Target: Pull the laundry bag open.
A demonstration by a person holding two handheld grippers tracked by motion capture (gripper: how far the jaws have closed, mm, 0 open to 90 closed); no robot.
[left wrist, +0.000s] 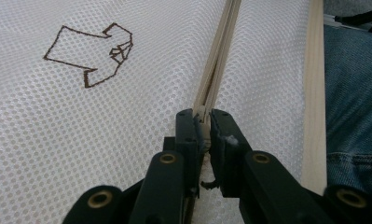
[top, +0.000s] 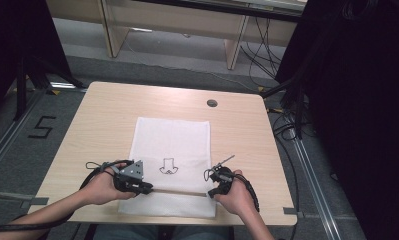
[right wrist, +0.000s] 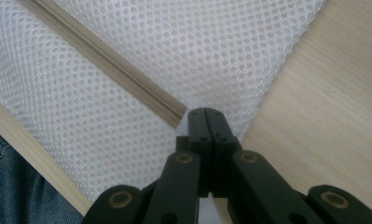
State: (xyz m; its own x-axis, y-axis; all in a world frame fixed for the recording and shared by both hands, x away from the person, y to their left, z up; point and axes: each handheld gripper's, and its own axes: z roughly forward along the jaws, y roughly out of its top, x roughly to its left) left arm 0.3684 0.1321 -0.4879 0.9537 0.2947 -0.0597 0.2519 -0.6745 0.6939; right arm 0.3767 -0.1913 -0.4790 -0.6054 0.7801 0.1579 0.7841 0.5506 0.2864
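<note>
A white mesh bag (top: 172, 140) lies flat in the middle of the wooden table (top: 107, 115), with a small shirt outline (left wrist: 90, 56) drawn on it. A beige zipper (top: 179, 192) runs across the bag near its front edge. At the zipper's left end my left gripper (top: 148, 188) is shut on the zipper pull; in the left gripper view (left wrist: 203, 122) the jaws pinch it where the two zipper halves (left wrist: 221, 56) meet. My right gripper (top: 213, 192) is shut on the mesh (right wrist: 197, 46) just past the zipper's right end (right wrist: 174, 114), its tip (right wrist: 205, 112) at the bag's edge.
A round cable hole (top: 212, 103) sits at the back of the table. Bare wood (right wrist: 323, 116) lies right of the bag. The person's jeans (left wrist: 356, 93) are just beyond the table's front edge. Black curtains and stands flank the table.
</note>
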